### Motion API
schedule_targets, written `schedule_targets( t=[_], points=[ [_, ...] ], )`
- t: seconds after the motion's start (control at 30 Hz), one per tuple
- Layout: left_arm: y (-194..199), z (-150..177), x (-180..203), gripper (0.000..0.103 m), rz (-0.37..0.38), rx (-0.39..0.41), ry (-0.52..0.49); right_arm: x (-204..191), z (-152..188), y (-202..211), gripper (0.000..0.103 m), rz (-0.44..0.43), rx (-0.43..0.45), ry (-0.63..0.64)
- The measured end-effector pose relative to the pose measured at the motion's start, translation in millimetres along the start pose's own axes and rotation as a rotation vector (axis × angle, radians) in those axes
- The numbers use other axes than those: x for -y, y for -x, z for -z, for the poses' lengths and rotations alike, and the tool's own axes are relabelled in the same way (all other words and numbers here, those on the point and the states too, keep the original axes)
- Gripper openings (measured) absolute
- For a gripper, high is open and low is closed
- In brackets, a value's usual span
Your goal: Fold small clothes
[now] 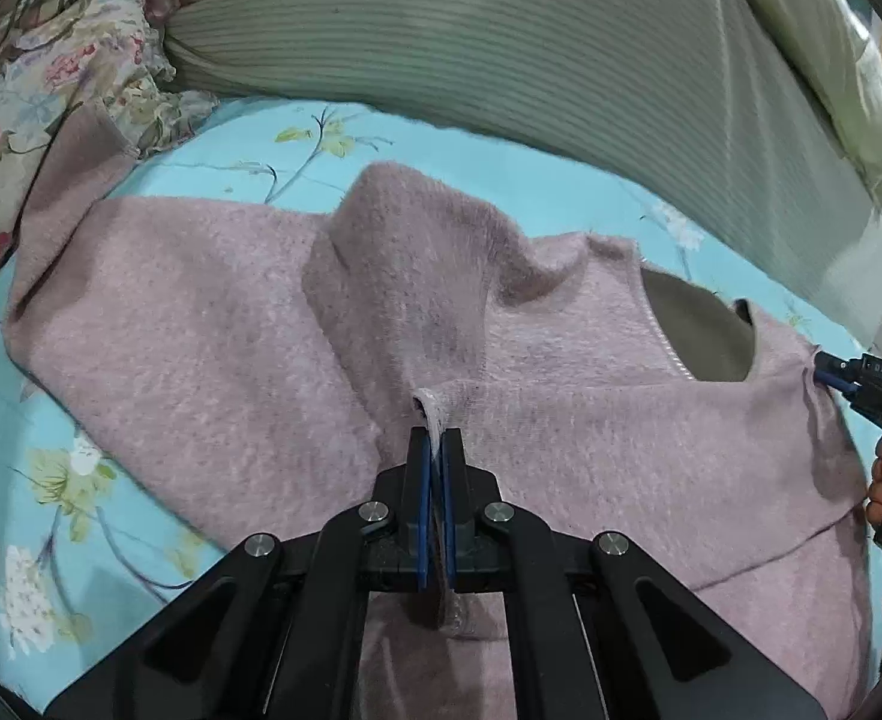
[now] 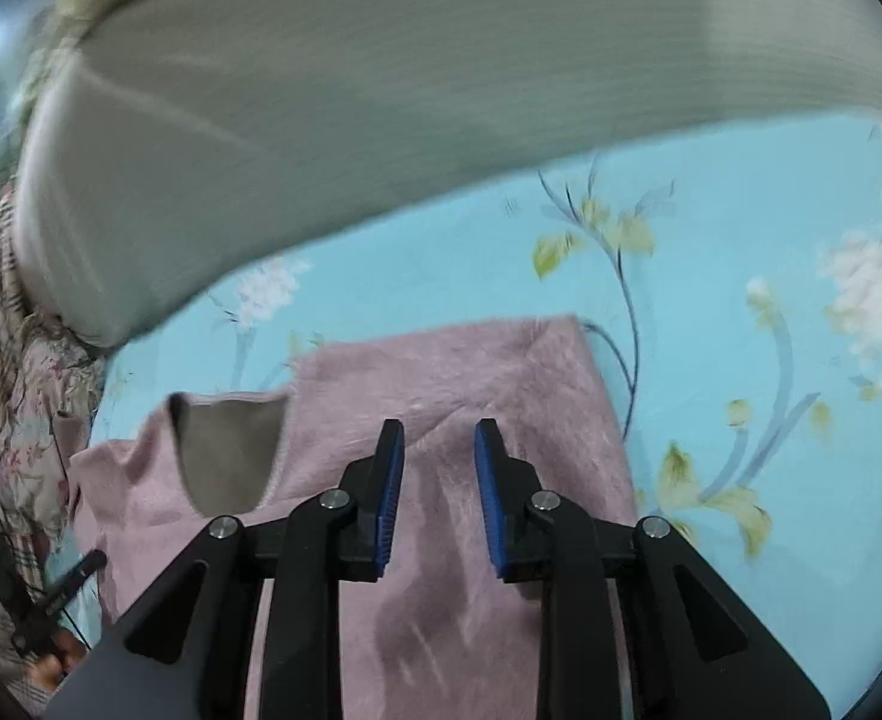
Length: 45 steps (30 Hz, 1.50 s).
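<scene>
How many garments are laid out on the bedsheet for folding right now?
1: a pink fleece top spread on the blue floral bedsheet, its edge pinched in the left claw. The crumpled floral fabric at the far left may hide others.

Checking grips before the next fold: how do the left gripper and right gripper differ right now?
The left gripper has its fingers shut on a pinched fold of the pink sweater; the right gripper stands open with nothing between its fingers. The left is clamped at a raised ridge of cloth; the right hovers over flat cloth. Both have black frames, blue pads, and point down at the sweater.
</scene>
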<state>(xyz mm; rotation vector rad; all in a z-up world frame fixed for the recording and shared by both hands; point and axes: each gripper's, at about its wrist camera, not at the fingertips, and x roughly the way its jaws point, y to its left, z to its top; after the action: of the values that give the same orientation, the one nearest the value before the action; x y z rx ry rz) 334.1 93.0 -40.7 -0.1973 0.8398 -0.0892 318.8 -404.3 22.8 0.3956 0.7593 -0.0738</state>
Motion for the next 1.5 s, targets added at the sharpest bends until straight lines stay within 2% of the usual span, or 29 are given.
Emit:
schedule_targets(
  t=[0.07,0.13,0.2,0.23,0.27,0.5,0.6,0.77,0.87,0.93,1.0,1.03,1.07,1.2,1.3,1.43,1.5],
  points=[
    [10.4,0.2,-7.8,0.006,-0.003,0.016,0.009,-8.4,9.2,14.4,0.046,-0.026,-0.002,0.015],
    [20.5,1.0,-20.1,0.008,-0.009,0.029,0.030,-16.4,25.0,24.6,0.046,-0.042,-0.018,0.030],
    [29.4,1.6,-38.7,0.020,-0.033,0.037,0.070,-28.2,43.7,29.7,0.046,-0.072,-0.047,0.035],
    [33.1,2.0,-48.8,0.032,-0.045,0.044,0.093,-33.4,51.0,29.6,0.046,-0.087,-0.058,0.036],
    [36.8,1.8,-60.6,0.041,-0.064,0.052,0.118,-38.1,61.1,34.0,0.047,-0.099,-0.065,0.038],
    [44.4,-14.6,-143.0,0.056,-0.268,0.068,0.246,-60.7,120.7,52.4,0.047,-0.180,-0.146,0.018],
    [37.0,-36.2,-165.9,0.061,-0.378,0.074,0.215,-67.2,136.3,56.0,0.047,-0.198,-0.174,0.011],
    [-1.0,-80.5,-179.2,0.066,-0.500,0.039,0.092,-75.2,150.6,56.9,0.047,-0.206,-0.208,0.010],
    [-37.5,-107.5,-188.1,0.068,-0.601,-0.012,0.022,-74.5,154.5,57.1,0.047,-0.198,-0.212,-0.007],
    [-55.2,-117.2,-198.8,0.069,-0.633,-0.055,0.018,-73.2,155.4,55.8,0.047,-0.194,-0.220,-0.017],
    [-64.6,-123.6,-214.5,0.054,-0.605,-0.063,0.065,-72.2,156.8,56.0,0.047,-0.188,-0.223,-0.019],
    [-63.3,-125.9,-220.9,0.021,-0.566,-0.058,0.100,-71.7,157.9,57.0,0.047,-0.189,-0.223,-0.021],
    [-61.0,-127.7,-226.8,0.004,-0.530,-0.059,0.140,-71.7,158.3,58.2,0.047,-0.192,-0.221,-0.023],
    [-28.4,-122.8,-227.4,0.003,-0.446,0.027,0.189,-74.3,158.2,64.0,0.047,-0.208,-0.202,-0.026],
    [8.5,-110.1,-214.6,0.003,-0.329,0.093,0.219,-78.3,158.6,69.7,0.047,-0.229,-0.184,-0.028],
    [58.9,-87.8,-179.0,0.003,-0.163,0.169,0.252,-80.9,161.1,76.4,0.047,-0.245,-0.166,-0.037],
    [83.9,-72.0,-145.4,0.003,-0.068,0.210,0.243,-79.6,161.9,79.7,0.047,-0.248,-0.159,-0.046]
  ],
)
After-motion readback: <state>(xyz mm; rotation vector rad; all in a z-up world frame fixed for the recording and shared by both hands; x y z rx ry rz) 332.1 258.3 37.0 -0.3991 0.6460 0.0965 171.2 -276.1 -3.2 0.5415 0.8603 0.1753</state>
